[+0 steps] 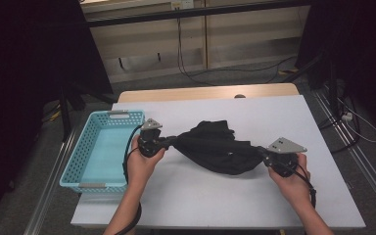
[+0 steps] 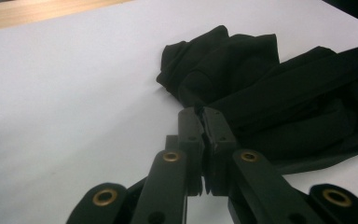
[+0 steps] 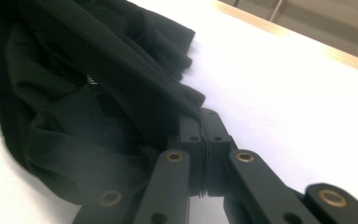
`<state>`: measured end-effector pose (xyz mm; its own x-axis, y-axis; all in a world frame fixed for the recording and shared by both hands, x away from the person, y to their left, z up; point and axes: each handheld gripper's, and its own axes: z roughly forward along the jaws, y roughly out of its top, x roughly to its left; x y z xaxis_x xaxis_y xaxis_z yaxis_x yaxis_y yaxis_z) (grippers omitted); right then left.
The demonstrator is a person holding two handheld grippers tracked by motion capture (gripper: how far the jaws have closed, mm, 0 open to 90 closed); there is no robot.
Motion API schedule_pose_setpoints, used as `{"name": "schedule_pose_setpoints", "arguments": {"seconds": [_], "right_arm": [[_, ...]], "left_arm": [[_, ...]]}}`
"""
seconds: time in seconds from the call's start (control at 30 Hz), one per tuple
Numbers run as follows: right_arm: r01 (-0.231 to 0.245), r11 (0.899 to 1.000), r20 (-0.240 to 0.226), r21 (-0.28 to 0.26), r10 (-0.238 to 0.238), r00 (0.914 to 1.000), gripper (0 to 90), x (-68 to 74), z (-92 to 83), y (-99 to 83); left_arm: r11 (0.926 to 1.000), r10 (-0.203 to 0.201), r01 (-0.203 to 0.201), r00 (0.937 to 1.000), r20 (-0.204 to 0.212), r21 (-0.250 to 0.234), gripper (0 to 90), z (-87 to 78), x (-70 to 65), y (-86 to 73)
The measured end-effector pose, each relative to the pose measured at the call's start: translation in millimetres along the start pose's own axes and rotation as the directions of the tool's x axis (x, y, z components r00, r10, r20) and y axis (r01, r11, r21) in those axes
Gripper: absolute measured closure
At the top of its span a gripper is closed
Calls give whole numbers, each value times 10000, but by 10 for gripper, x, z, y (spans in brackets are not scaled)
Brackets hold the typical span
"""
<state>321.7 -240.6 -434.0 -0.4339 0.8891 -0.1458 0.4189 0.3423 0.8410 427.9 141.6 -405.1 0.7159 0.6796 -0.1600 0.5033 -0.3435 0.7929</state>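
I had both the left gripper (image 1: 172, 140) and right gripper (image 1: 261, 151) clamped on the black garment (image 1: 215, 147). My worry was thin pinches: pulling it taut could slip an edge free.

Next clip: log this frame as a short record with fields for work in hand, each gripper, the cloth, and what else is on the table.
work in hand: black cloth held at two ends over the white table
left gripper: jaws shut on the cloth's left end
right gripper: jaws shut on the cloth's right end
cloth: bunched and creased, hanging slack between the grippers, its middle on the table
blue basket: at the table's left edge, beside the left hand, nothing seen inside
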Motion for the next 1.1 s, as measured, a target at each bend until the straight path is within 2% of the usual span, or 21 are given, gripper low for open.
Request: {"name": "schedule_pose_setpoints", "arguments": {"seconds": [0.07,0.17,0.23,0.3,0.4,0.47,0.53,0.67,0.77,0.9,1.0,1.03,1.1], "right_arm": [[-83,9999,-45,87,83,10000,887,-12,8,-12],[-453,9987,-544,251,466,9974,865,-35,15,-43],[-860,9958,-965,304,886,9914,837,-30,20,-71],[-1070,9938,-1371,302,1101,9844,812,-4,18,-88],[-1273,9915,-2161,259,1299,9677,756,55,-9,-91],[-1506,9883,-2670,219,1510,9518,724,90,-33,-92],[-1574,9873,-2948,203,1564,9427,698,126,-55,-94],[-1151,9931,-3247,235,1165,9386,669,206,-80,-103],[-992,9948,-3507,237,1012,9310,651,261,-87,-114],[-519,9973,-3511,526,671,9339,657,314,-44,-140],[-339,9968,-3485,721,571,9356,778,308,-12,-171],[-418,9964,-3376,742,646,9391,823,293,-10,-175],[-703,9955,-3268,635,873,9411,853,245,-19,-169]], "left_arm": [[10000,-63,63,10000,18,14,872,-13,23,-7],[10000,-89,89,10000,-8,35,872,-35,44,-12],[9999,-116,116,9999,-4,-23,872,-41,45,-12],[9998,-171,170,9998,-56,-127,872,-57,46,-3],[9996,-196,192,9996,-189,-225,872,-108,76,11],[9990,-342,333,9990,-285,-312,872,-141,104,13],[9979,-527,516,9982,-288,-404,872,-166,136,8],[9964,-715,697,9968,-362,-473,872,-190,185,-8],[9963,-754,738,9965,-364,-436,871,-192,198,-14],[9965,-760,749,9967,-297,-366,871,-160,184,-25],[9981,-571,569,9983,-84,-229,869,-112,151,-35],[9982,-570,570,9984,21,-207,868,-89,137,-40],[9987,-506,507,9987,86,-60,866,-56,120,-47]]}}
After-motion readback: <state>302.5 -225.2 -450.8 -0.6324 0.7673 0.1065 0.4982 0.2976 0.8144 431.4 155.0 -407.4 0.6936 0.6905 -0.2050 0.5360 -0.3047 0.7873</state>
